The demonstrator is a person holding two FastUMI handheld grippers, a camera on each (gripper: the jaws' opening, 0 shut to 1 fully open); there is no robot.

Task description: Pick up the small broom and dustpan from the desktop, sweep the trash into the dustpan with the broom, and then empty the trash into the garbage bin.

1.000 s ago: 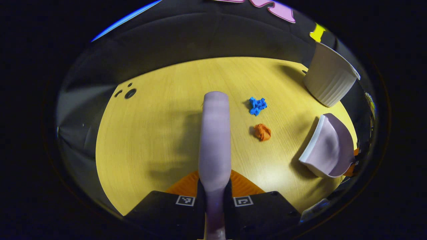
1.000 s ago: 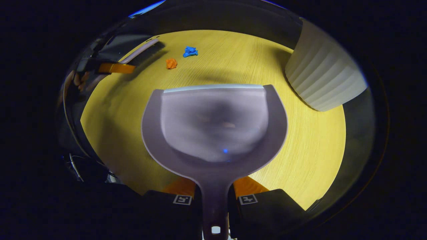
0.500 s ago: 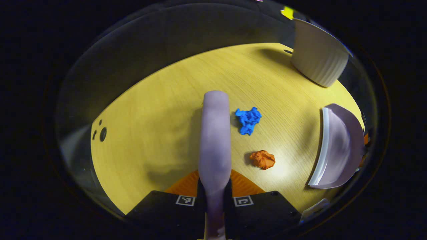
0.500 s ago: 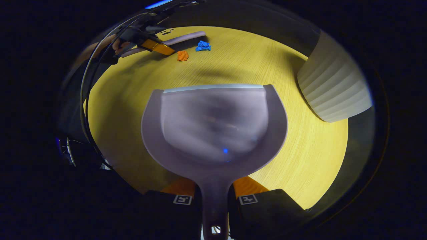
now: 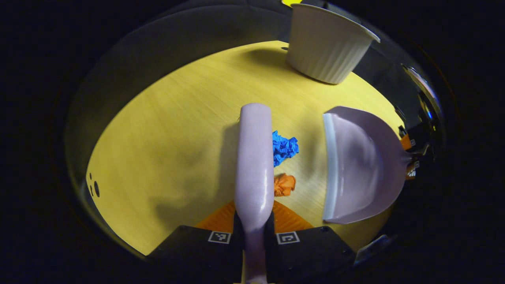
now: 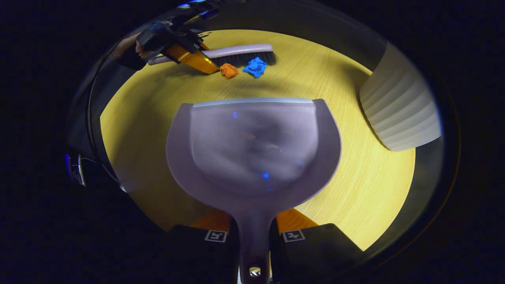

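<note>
In the left gripper view, the white ribbed garbage bin (image 5: 329, 45) stands at the far edge of the yellow wooden desktop (image 5: 165, 130), the dustpan (image 5: 361, 165) faces the broom (image 5: 254, 157) with its pan bare, and the left gripper (image 5: 253, 232) clamps the broom's handle, with the blue scrap (image 5: 285, 146) and orange scrap (image 5: 285, 184) just beside the broom. In the right gripper view, the right gripper (image 6: 254, 236) is closed on the dustpan's (image 6: 252, 150) handle, its lip near the blue scrap (image 6: 255, 67) and orange scrap (image 6: 229, 71) by the broom's (image 6: 236, 53) bristles, the bin (image 6: 402, 110) off to the right.

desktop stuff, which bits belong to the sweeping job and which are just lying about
Belongs to the job:
broom, held by the left gripper
dustpan, held by the right gripper
blue scrap
orange scrap
white ribbed bin

Just there:
small holes in the desktop
</note>
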